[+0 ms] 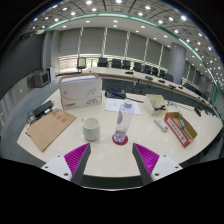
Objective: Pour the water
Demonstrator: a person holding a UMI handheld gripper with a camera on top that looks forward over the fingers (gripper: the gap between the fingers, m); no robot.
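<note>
A clear water bottle (pixel 121 124) with a label stands upright on a small red coaster (pixel 120 139) on the pale table (pixel 110 160). Left of it sits a white cup (pixel 91 128). Both lie beyond my gripper (pixel 111 156), the bottle almost straight ahead and the cup a little to the left. My magenta-padded fingers (pixel 76 155) are spread wide apart with only bare tabletop between them. Nothing is held.
A white box (pixel 80 93) stands behind the cup. A flat cardboard piece (pixel 50 128) lies to the left, a red and tan box (pixel 181 129) to the right. Papers and dark items lie further back, with rows of chairs (pixel 125 64) beyond.
</note>
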